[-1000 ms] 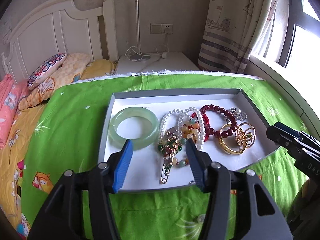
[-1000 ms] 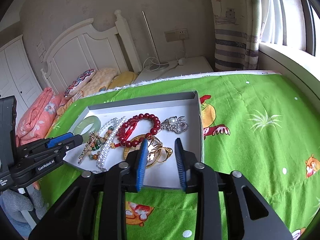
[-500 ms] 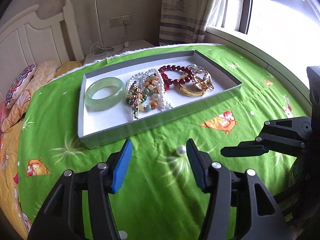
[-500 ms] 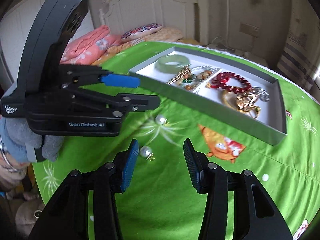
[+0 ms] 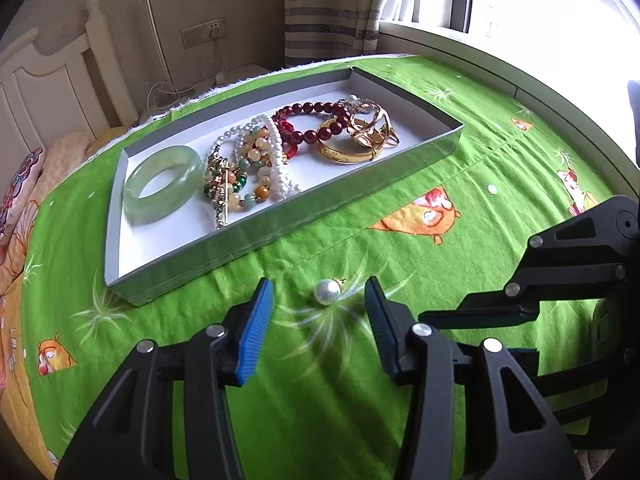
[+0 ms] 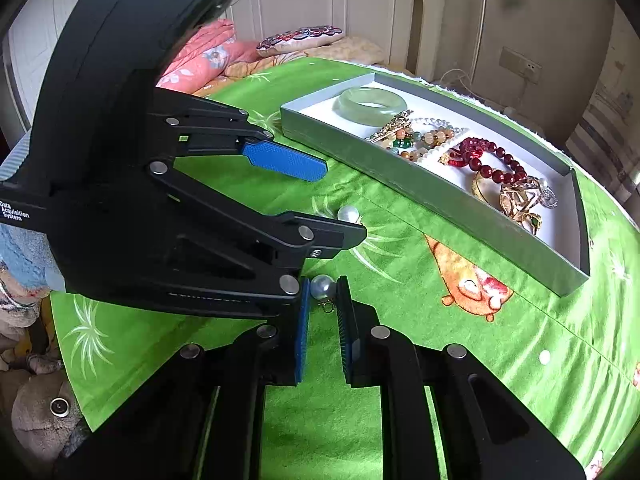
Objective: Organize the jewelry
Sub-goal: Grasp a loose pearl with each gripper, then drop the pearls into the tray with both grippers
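Right claw around pearl earring — jaws nearly closed

Two loose pearls lie outside the one tray. Inside the tray: one jade bangle, one red bead bracelet, one gold bangle.

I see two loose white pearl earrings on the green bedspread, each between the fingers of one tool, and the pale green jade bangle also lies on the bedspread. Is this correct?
Not quite. The pale green jade bangle lies inside the grey cardboard tray, as the left wrist view shows. The rest is correct.
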`<state>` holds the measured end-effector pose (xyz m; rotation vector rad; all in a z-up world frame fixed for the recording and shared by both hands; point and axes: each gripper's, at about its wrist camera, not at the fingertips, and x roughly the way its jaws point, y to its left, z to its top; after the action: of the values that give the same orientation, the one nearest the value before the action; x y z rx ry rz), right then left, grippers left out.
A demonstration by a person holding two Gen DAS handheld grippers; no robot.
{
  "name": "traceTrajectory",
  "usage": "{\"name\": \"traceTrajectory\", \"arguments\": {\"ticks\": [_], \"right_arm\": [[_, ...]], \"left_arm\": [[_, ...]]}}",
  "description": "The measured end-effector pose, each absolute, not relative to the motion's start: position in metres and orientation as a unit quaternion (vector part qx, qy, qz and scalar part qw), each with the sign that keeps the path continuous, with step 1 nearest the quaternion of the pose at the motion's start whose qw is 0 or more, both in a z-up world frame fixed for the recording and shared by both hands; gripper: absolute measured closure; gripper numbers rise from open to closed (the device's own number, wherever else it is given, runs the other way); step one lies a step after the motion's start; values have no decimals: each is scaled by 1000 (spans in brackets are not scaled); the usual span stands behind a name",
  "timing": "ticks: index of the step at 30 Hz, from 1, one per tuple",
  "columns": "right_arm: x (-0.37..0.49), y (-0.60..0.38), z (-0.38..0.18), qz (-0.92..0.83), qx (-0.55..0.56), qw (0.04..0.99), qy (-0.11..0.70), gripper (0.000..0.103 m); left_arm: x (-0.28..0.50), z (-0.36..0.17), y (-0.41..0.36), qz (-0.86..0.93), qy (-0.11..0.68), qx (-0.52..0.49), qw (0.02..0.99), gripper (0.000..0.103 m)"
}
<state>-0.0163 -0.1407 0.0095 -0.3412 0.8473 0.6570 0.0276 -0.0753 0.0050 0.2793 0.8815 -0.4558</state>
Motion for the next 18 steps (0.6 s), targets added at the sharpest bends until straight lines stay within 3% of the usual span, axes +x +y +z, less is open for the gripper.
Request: {"name": "traceTrajectory", "arguments": {"ticks": [2, 4, 18], "right_arm": [[-16, -146, 11, 298, -163, 850, 402, 89], [-13, -157, 12, 287, -153, 855, 403, 89], [25, -203, 48, 219, -42, 913, 342, 89]], "left_arm": [[30, 5, -76, -222, 419, 128, 871, 63], [32, 5, -77, -229, 418, 123, 870, 88], [39, 41, -79, -191, 354, 98, 910, 90]]}}
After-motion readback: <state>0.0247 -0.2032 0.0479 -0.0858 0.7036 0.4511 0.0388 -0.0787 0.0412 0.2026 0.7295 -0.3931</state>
